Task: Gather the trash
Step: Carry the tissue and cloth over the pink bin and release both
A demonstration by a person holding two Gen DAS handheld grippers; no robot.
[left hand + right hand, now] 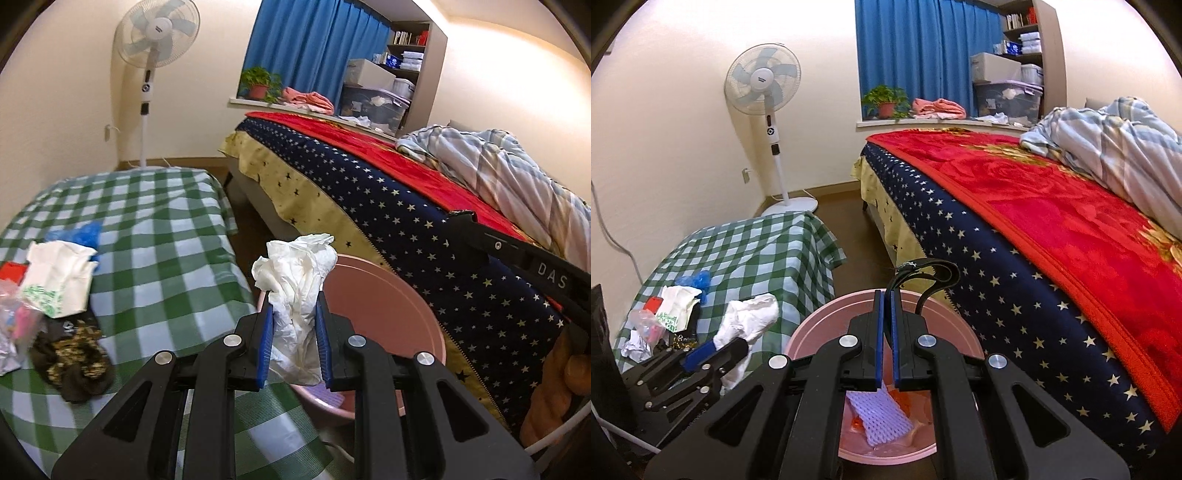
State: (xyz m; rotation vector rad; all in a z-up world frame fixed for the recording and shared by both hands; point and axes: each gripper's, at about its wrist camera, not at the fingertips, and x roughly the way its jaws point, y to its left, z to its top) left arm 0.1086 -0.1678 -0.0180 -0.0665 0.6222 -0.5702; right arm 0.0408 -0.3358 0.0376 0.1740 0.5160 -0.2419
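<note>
The left gripper [294,345] pinches a crumpled white tissue [299,291] between its blue pads; the wad stands up above the fingertips and hangs down below them. In the left wrist view the tissue sits over the near left rim of the pink bin [388,306]; in the right wrist view the same tissue [748,321] appears left of the bin [827,325], over the edge of the checked cloth, so whether it is over the bin's opening cannot be told for certain.

The right gripper [886,341] has its fingers pressed together, with only a thin slit between the pads. A black strap [923,271] loops just beyond the fingertips; whether it is clamped there cannot be told. This gripper is directly above the bin.

Inside the bin lie a pale purple foam net [875,413] and an orange scrap [905,402].

The table under the green checked cloth [159,236] stands just beside the bin and carries remaining litter: a white paper bag with green print [59,280], a blue plastic piece [79,234], a clear wrapper [11,317] and a dark patterned item [75,360].

The bed with a starred navy cover [997,280] stands on the bin's other side.
</note>
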